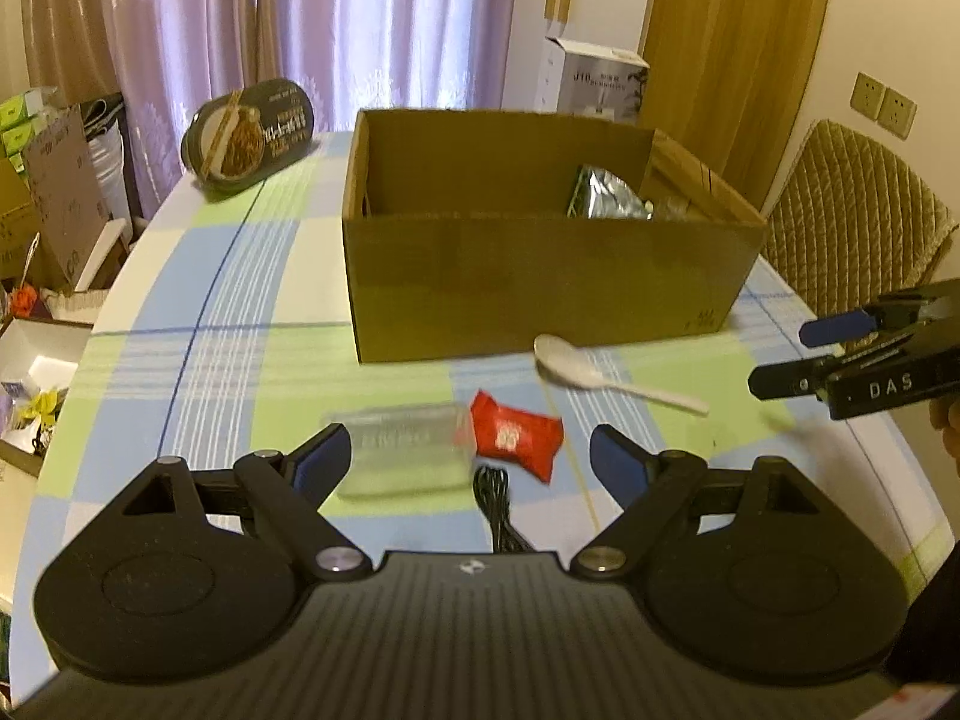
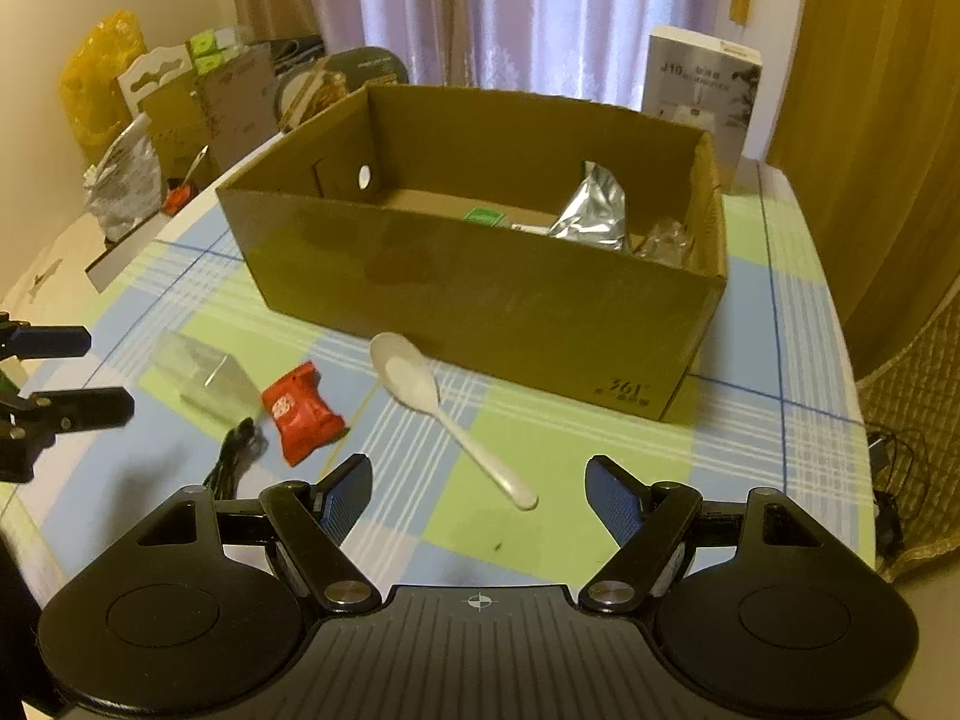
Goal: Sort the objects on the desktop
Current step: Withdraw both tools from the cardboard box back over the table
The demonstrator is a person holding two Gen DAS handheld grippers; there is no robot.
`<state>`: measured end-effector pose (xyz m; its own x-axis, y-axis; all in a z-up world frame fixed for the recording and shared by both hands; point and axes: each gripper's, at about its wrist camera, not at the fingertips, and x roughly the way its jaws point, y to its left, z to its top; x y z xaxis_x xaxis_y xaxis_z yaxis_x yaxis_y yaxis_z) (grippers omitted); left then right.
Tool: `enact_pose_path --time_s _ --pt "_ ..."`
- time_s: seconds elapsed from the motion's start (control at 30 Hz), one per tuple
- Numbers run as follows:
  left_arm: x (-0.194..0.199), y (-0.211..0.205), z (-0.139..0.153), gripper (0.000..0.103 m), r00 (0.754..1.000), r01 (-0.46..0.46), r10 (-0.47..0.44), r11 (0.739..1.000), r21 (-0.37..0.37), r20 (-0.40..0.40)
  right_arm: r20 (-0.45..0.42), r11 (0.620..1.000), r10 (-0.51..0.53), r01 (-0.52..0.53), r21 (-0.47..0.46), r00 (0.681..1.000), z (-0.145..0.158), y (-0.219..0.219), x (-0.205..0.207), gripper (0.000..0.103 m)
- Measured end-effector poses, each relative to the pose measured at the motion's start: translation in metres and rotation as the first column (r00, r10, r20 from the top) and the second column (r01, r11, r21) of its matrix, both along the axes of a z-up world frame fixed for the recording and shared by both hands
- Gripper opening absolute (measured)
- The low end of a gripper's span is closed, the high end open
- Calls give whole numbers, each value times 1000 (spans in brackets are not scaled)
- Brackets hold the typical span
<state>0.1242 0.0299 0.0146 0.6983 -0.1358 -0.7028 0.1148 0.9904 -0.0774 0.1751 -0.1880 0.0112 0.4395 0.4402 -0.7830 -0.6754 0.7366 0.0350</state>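
Here the left gripper (image 1: pixel 471 459) hangs low over the checked tablecloth (image 1: pixel 240 312) with its jaws spread wide and nothing between them; a clear plastic box (image 1: pixel 402 450) lies just ahead of its left finger, and a red snack packet (image 1: pixel 516 435) sits against that box's right end. A coiled black cable (image 1: pixel 495 510) lies on the cloth right under the gripper's nose. The right gripper (image 2: pixel 477 495) is likewise released and empty, its fingers parted above the cloth, with the handle end of a white plastic spoon (image 2: pixel 432 396) lying between and just beyond them; the spoon's bowl points toward the cardboard box (image 2: pixel 480 294). That box stands open-topped in the middle of the table, close behind the spoon, and holds a silver foil pouch (image 2: pixel 594 210) leaning toward its right end, a small green item (image 2: pixel 483 217) and some crumpled clear plastic (image 2: pixel 663 240). Beyond the left rear corner of the box a dark oval tin (image 1: pixel 249 132) stands tilted.
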Motion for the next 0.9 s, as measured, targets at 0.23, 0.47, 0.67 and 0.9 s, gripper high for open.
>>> enact_pose_path --time_s 0.23,0.47,0.67,0.9 --pt "-3 9 -11 84 1000 -11 11 1000 -5 -28 -13 1000 11 -11 -12 1000 -9 2 -4 76" --pt "0 16 -18 85 999 -20 20 1000 7 -43 -30 1000 12 -13 -21 999 -20 5 -5 76" --pt "8 20 -25 87 998 -41 41 999 2 -55 -28 999 23 -23 -22 999 -25 11 -2 76" --pt "23 23 -37 91 996 -63 63 998 -2 -71 -40 999 35 -37 -32 999 -36 19 4 76"
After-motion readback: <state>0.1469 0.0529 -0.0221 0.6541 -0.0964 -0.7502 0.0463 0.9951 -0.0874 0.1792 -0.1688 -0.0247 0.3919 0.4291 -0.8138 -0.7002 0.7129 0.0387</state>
